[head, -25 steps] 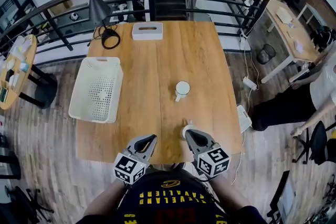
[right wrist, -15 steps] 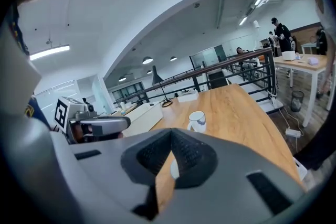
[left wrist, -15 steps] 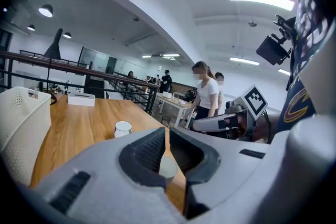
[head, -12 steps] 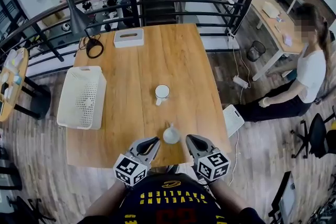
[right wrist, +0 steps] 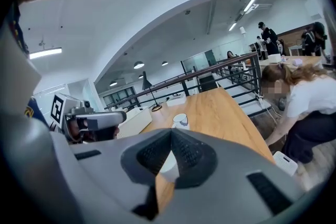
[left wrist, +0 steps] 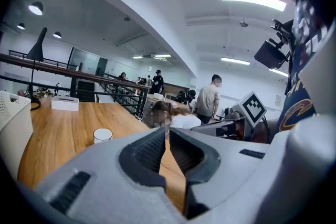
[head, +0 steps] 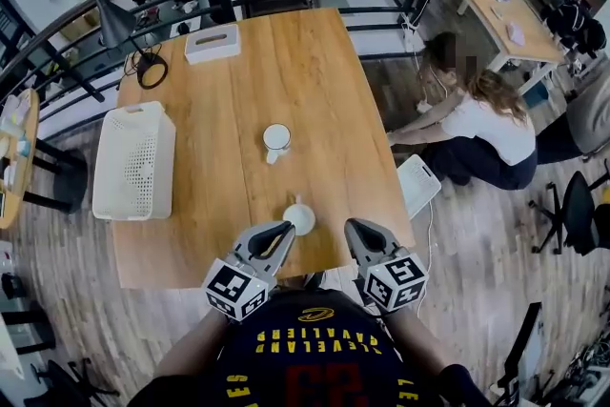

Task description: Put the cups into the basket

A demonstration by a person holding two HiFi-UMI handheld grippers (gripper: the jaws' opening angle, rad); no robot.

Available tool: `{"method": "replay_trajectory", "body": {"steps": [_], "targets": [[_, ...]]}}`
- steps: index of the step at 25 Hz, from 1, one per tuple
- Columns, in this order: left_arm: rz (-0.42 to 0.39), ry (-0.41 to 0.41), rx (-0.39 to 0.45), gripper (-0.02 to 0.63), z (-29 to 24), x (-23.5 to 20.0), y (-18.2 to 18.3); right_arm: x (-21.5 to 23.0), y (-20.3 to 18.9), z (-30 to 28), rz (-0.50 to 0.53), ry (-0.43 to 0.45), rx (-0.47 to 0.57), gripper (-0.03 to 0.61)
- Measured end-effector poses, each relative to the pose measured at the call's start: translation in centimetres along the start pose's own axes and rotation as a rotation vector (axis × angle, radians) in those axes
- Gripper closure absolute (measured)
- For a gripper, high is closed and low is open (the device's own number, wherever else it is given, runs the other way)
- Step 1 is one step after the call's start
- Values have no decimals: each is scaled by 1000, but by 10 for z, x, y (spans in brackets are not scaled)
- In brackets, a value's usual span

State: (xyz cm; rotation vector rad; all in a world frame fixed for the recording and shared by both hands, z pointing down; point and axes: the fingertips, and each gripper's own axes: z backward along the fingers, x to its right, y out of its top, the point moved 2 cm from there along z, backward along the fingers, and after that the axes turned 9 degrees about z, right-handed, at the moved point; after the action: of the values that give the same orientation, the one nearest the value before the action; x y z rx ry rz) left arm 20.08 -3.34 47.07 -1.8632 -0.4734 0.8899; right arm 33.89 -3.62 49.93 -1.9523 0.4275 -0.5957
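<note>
two white handled cups [head: 276, 137] [head: 299, 218] sit on wooden table [head: 315, 71].

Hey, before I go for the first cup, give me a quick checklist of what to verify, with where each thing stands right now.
1. Left hand-held gripper open for a grasp: not ok, jaws together, empty.
2. Right hand-held gripper open: not ok, shut, empty.
3. Near cup upright, nothing crowding it: ok.
4. Far cup upright, unobstructed: ok.
5. Basket has room: ok, looks empty.
</note>
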Motion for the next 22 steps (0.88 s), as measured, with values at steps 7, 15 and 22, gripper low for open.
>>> {"method": "replay_trajectory", "body": {"steps": [7, 15, 22], "targets": [[-17, -36, -18, 601, -14, 11, -1, 10, -13, 10, -41, -47, -7, 566], [-19, -35, -21, 603, -16, 12, -4, 11, -18, 13, -52, -54, -13, 566], [-35, -32, -31, 603, -12, 15, -6, 3, -20, 10, -48, -41, -23, 566]]}}
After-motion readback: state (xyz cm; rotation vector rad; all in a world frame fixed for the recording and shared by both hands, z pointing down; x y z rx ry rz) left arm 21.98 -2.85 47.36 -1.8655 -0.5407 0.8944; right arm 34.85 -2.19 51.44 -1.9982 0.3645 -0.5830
